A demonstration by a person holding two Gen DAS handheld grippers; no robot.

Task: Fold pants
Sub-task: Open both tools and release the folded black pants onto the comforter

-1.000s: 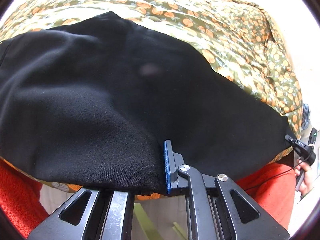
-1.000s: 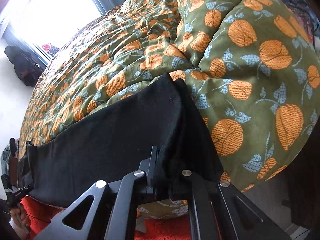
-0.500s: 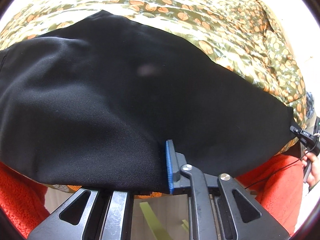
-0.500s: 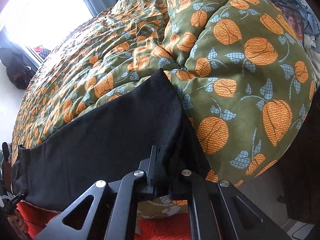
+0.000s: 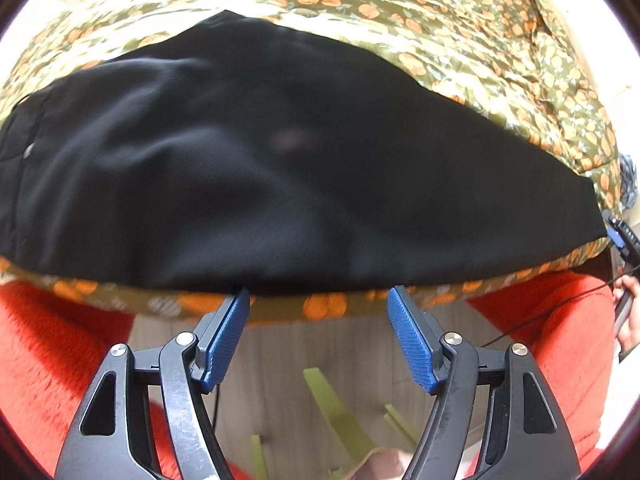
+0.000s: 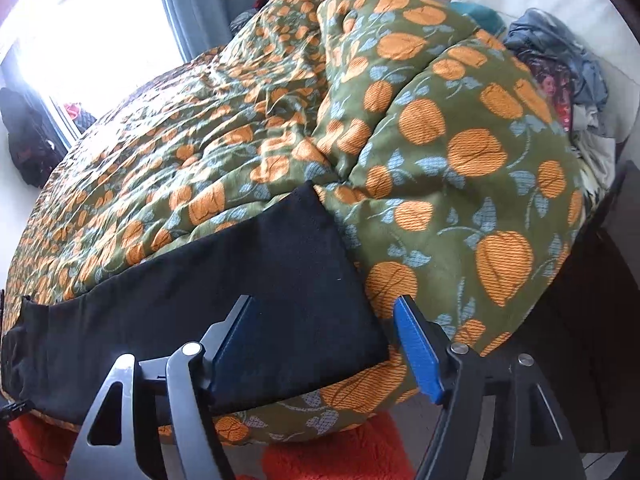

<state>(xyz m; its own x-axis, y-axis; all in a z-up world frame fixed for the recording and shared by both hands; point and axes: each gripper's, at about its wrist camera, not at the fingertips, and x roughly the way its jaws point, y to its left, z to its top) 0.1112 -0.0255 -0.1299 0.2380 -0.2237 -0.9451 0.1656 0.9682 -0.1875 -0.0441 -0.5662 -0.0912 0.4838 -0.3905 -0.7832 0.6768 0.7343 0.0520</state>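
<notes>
The black pants [image 5: 280,168] lie flat along the near edge of a bed with a green quilt printed with orange fruit [image 5: 500,40]. In the right wrist view the pants [image 6: 240,288] end in a hem at the right. My left gripper [image 5: 318,300] is open, its blue pads [image 5: 226,332] just below the pants' near edge, touching nothing. My right gripper [image 6: 324,308] is open over the hem corner; the cloth lies between the spread fingers, not clamped. The right gripper also shows at the far right edge of the left wrist view [image 5: 622,240].
A red fuzzy blanket [image 5: 60,352] hangs under the quilt edge. The quilt [image 6: 440,140] bulges at the right. Clothes [image 6: 560,60] are piled at the bed's far right. A bright window [image 6: 80,40] and a dark bag [image 6: 28,136] are at the left. Wood floor [image 5: 320,360] lies below.
Both grippers have opened and let go of the pants. The pants now lie flat on the quilt, and both grippers have drawn back a little toward the bed's edge.
</notes>
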